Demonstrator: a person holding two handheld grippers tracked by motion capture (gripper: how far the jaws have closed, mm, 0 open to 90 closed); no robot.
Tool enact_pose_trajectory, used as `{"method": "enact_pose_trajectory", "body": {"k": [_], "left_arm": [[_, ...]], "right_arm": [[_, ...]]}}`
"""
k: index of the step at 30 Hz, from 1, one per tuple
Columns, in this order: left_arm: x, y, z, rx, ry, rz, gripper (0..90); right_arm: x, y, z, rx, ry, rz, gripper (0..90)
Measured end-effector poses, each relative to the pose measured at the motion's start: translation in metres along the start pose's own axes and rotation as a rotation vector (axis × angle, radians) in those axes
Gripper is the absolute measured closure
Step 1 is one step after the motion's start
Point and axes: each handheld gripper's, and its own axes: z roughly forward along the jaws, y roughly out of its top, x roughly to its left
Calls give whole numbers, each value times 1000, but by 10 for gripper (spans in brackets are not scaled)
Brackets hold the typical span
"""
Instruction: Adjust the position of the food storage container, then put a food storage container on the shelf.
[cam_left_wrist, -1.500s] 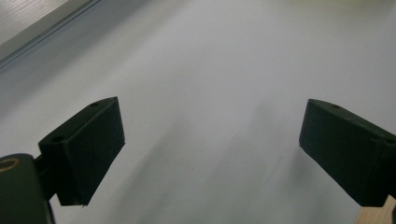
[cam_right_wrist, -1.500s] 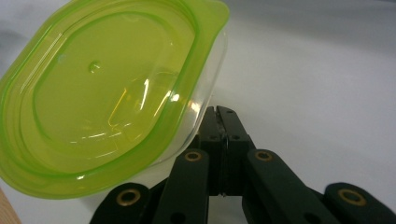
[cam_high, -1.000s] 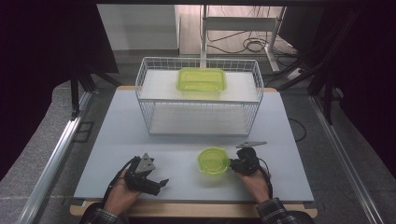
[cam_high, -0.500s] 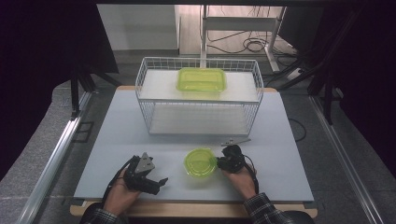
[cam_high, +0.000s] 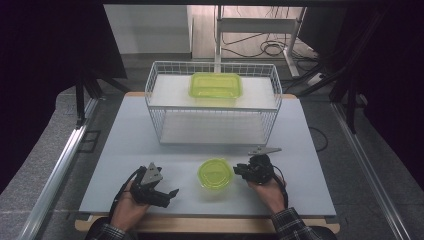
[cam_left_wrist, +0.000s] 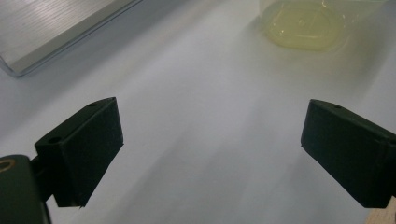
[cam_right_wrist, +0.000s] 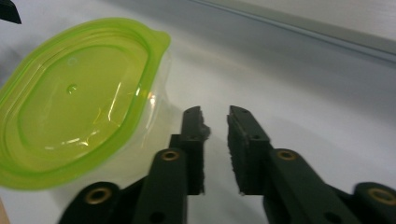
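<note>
two green-lidded containers: a small round container (cam_high: 215, 174) on the table (cam_high: 125, 145) between the grippers, contents not discernible, and one rectangular container (cam_high: 215, 86) on the upper shelf of the wire basket (cam_high: 156, 107). left gripper (cam_high: 165, 194) jaws spread wide, empty. right gripper (cam_high: 241, 170) jaws nearly together with a narrow gap, holding nothing, just beside the round container.

The surface (cam_high: 125, 150) lies bare at lower left and lower right of the frame. At centre, a wire basket (cam_high: 212, 102) blocks the far half, and a round green-lidded container (cam_high: 215, 173) sits between the two tongs, leaving narrow gaps either side.
</note>
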Motion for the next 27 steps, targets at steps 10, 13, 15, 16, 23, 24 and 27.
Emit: {"method": "enact_pose_trajectory", "body": {"k": [10,13,15,16,23,24,27], "left_arm": [[-3,-1,3,11,-4,23,49],[-2,-1,3,10,0,22,49],[-2,-1,3,10,-2,20,49],[-2,-1,3,11,-2,21,49],[-3,-2,4,20,-3,27,49],[-2,-2,4,20,-3,25,49],[-2,-2,4,21,0,29,49]], "right_arm": [[-14,-6,-13,-26,36,41,268],[-12,-4,-14,-46,44,35,211],[-10,-4,-15,-54,51,36,166],[-9,-3,-14,-60,58,32,147],[-5,0,-16,-88,58,17,46],[-5,0,-16,-91,59,16,44],[-5,2,-17,-83,67,14,45]]}}
